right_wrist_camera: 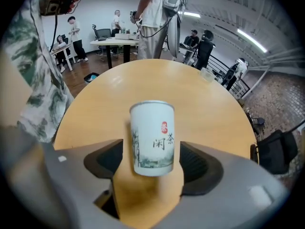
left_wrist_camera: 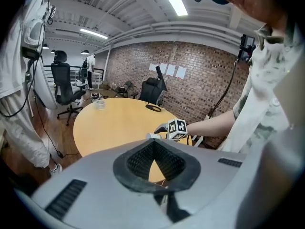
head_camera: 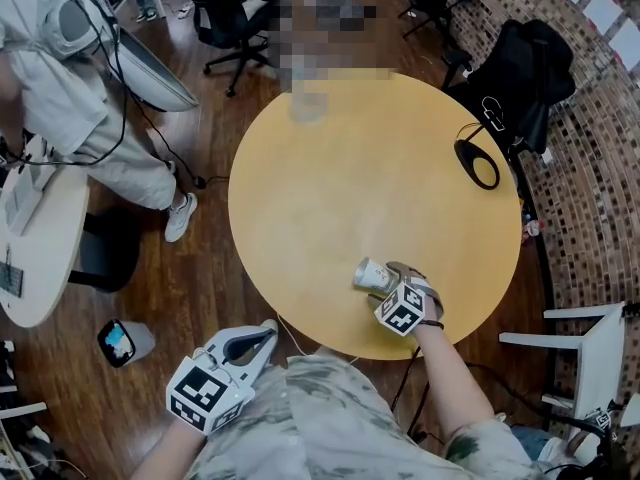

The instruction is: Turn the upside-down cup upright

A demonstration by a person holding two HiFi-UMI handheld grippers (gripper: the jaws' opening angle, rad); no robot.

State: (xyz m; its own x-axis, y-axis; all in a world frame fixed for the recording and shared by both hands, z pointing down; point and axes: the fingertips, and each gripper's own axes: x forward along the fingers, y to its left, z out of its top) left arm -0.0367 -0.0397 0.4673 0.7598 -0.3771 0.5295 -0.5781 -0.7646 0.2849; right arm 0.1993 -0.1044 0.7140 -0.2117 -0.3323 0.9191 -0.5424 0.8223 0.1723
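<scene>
The cup [right_wrist_camera: 151,137] stands on the round table [head_camera: 380,158] close to its near edge, wider end up. It sits between the jaws of the right gripper [right_wrist_camera: 151,166], which are parted slightly wider than the cup, with a thin strip of tabletop showing on each side. The left gripper [left_wrist_camera: 153,149] hangs off the table, beyond its near edge. Its jaw tips meet with nothing between them.
</scene>
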